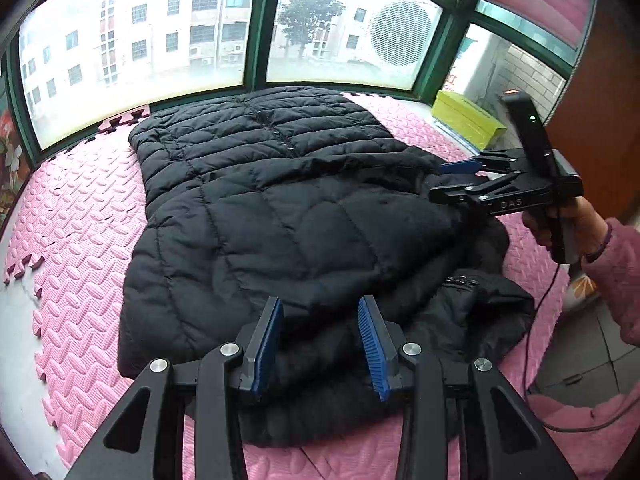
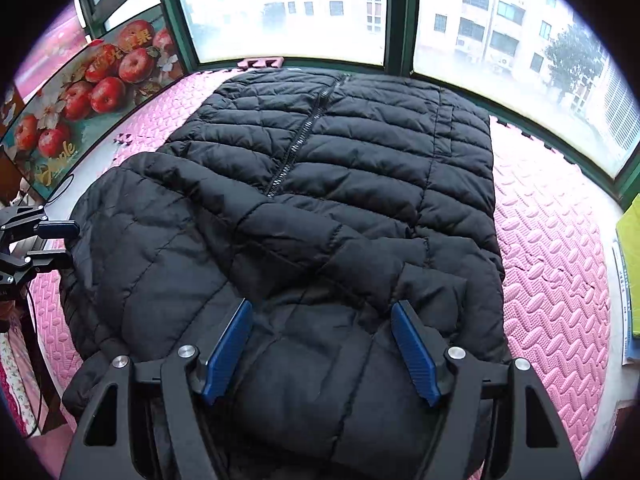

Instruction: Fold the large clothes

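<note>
A black quilted puffer jacket (image 1: 260, 184) (image 2: 360, 152) lies zip-up on a pink foam mat (image 1: 80, 220) (image 2: 552, 260), its sleeves and upper part folded in over the body. My left gripper (image 1: 320, 302) hangs open over the jacket's near bunched edge, and its blue pads (image 1: 268, 344) hold no cloth. It also shows at the left edge of the right wrist view (image 2: 68, 244). My right gripper (image 2: 323, 306) stands open above the near folded part, gripping nothing. In the left wrist view it (image 1: 448, 180) sits at the jacket's right side, held by a hand in a pink sleeve (image 1: 612, 272).
A green-framed window (image 1: 256, 40) runs along the mat's far side. A yellow-green box (image 1: 468, 120) sits at the right corner, and a box printed with apples (image 2: 80, 100) stands at the left. A black cable (image 1: 536, 320) hangs over the tiled floor (image 1: 580, 360).
</note>
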`<state>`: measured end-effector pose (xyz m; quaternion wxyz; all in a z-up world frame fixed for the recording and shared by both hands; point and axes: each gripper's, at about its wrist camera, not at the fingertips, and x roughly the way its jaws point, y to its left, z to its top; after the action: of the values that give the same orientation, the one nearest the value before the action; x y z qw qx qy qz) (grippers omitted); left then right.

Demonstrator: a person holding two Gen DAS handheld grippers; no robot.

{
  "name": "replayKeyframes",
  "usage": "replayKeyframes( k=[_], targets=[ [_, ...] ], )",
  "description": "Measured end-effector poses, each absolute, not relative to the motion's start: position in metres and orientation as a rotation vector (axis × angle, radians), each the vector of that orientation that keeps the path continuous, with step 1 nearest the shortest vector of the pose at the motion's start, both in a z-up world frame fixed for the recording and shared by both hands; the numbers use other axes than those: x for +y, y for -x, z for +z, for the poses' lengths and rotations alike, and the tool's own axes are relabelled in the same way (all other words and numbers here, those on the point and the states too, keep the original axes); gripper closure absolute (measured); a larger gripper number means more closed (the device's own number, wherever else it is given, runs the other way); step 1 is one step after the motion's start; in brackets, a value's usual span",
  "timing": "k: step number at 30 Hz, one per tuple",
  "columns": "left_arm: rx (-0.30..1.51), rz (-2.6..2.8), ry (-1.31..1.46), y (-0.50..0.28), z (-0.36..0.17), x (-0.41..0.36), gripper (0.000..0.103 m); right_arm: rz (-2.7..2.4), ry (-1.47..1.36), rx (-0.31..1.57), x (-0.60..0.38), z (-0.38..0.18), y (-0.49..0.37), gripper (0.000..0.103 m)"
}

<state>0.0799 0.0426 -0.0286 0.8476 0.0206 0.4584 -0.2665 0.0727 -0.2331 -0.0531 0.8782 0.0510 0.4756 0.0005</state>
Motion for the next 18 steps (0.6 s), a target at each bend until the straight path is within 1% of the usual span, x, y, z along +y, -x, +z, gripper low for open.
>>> replayKeyframes(
  k=[2, 4, 6, 10, 13, 18],
  targets=[
    [0.967, -0.63, -0.047, -0.059, -0.023, 0.028, 0.058, -0.005, -0.065, 1.01, -0.229, -0.058, -0.068, 0.024],
    [0.975, -0.669, -0.083, -0.04, -0.024, 0.01, 0.05, -0.007, -0.071, 1.057, -0.23, -0.074, -0.072, 0.024],
    [0.983, -0.687, -0.127, -0.022, -0.028, -0.006, 0.05, -0.007, -0.113, 1.06, -0.234, -0.082, -0.076, 0.023],
    [1.052, -0.693, -0.142, -0.004, -0.049, -0.022, 0.05, -0.021, -0.096, 1.029, -0.228, -0.063, -0.065, 0.023],
    [1.122, -0.681, -0.154, 0.003, -0.07, -0.03, 0.05, -0.014, -0.061, 0.998, -0.224, -0.043, -0.043, 0.023],
    [1.115, -0.642, -0.269, 0.015, -0.082, -0.047, 0.05, 0.017, -0.043, 0.983, -0.22, -0.028, 0.007, 0.023]
  ],
)
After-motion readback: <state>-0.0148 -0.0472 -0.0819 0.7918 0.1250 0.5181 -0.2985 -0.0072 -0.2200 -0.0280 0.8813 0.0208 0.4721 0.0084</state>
